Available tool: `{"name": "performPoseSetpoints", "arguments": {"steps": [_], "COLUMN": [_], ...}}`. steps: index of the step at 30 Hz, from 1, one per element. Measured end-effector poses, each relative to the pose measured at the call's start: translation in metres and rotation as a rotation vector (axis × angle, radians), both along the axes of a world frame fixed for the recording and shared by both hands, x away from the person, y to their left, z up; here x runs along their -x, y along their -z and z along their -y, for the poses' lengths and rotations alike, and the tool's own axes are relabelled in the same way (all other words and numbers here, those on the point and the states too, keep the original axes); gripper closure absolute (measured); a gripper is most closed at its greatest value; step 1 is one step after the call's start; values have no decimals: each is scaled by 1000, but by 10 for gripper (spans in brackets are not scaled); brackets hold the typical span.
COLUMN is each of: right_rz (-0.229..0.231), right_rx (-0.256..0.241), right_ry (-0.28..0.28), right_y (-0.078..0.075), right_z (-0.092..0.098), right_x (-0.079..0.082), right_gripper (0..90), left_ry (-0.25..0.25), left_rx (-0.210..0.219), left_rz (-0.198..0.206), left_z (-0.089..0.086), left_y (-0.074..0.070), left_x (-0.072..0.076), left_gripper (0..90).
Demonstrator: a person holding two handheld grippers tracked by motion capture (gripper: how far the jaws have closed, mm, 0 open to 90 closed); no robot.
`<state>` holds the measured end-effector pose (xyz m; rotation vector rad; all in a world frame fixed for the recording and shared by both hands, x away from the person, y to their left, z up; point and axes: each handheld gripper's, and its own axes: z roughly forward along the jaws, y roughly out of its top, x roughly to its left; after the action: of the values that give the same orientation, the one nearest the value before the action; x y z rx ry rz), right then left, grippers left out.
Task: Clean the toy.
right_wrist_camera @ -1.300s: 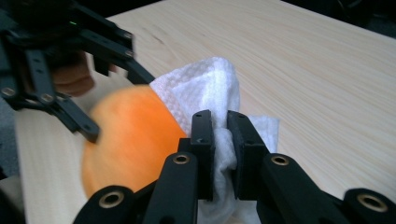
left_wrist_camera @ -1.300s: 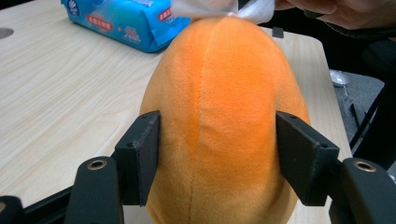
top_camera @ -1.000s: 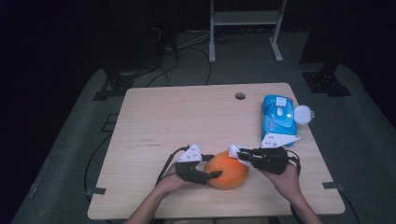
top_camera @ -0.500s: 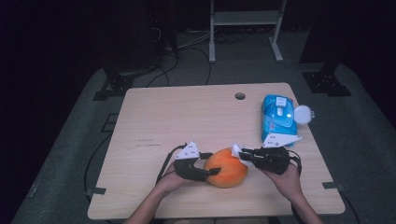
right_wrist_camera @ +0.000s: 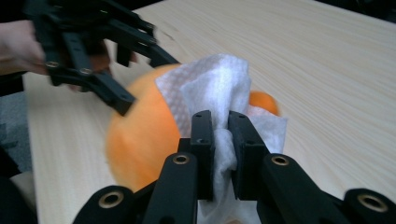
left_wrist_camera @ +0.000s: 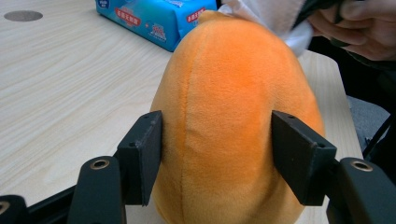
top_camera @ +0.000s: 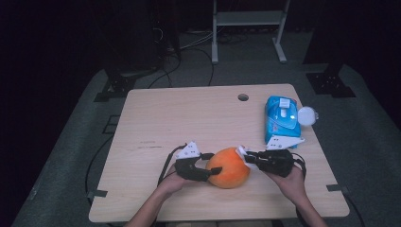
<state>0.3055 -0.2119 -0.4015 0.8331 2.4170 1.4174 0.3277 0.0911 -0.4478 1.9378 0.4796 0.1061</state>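
An orange plush toy [top_camera: 229, 166] lies near the table's front edge. My left gripper [top_camera: 210, 169] is shut on it: in the left gripper view both pads [left_wrist_camera: 142, 161] press the sides of the plush toy [left_wrist_camera: 224, 107]. My right gripper [top_camera: 248, 158] comes in from the right and is shut on a white wipe [top_camera: 242, 152]. In the right gripper view my right gripper [right_wrist_camera: 220, 123] pinches the wipe [right_wrist_camera: 210, 88], which lies against the top of the plush toy [right_wrist_camera: 140, 135]. The left gripper [right_wrist_camera: 93, 60] shows beyond it.
A blue pack of wipes [top_camera: 281, 116] lies at the right of the table [top_camera: 189, 118], with a white round lid [top_camera: 307, 115] beside it. A cable hole [top_camera: 243, 97] sits near the far edge. A metal stand [top_camera: 248, 19] rises behind the table.
The plush toy and both grippers have shifted slightly away from the person. The wipe stays against the toy's right end.
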Motion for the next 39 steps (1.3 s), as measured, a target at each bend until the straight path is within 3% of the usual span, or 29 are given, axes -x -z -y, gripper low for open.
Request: {"name": "performPoseSetpoints", "arguments": {"steps": [2, 5, 12, 15, 24, 34, 39], "right_rz": [18, 43, -33, -54, -4, -45, -20], "right_rx": [2, 31, 27, 24, 15, 11, 16], "right_ry": [-34, -41, 39, 43, -52, 26, 3], "right_y": [-3, -5, 6, 9, -3, 5, 1], "right_z": [-8, -13, 10, 14, -9, 14, 3], "right_x": [5, 7, -9, -11, 5, -10, -3], "right_gripper": [801, 802, 803, 804, 804, 804, 804], "left_ry": [2, 5, 8, 7, 3, 19, 22], "left_rx": [-7, -8, -9, -11, -17, -15, -29], "left_rz": [4, 8, 12, 12, 13, 27, 35], "left_z": [0, -1, 0, 0, 0, 3, 6], "left_y": [0, -1, -1, -1, 0, -2, -3], "left_x": [0, 1, 2, 2, 2, 4, 6], "left_gripper": [367, 367, 367, 364, 349, 352, 346]}}
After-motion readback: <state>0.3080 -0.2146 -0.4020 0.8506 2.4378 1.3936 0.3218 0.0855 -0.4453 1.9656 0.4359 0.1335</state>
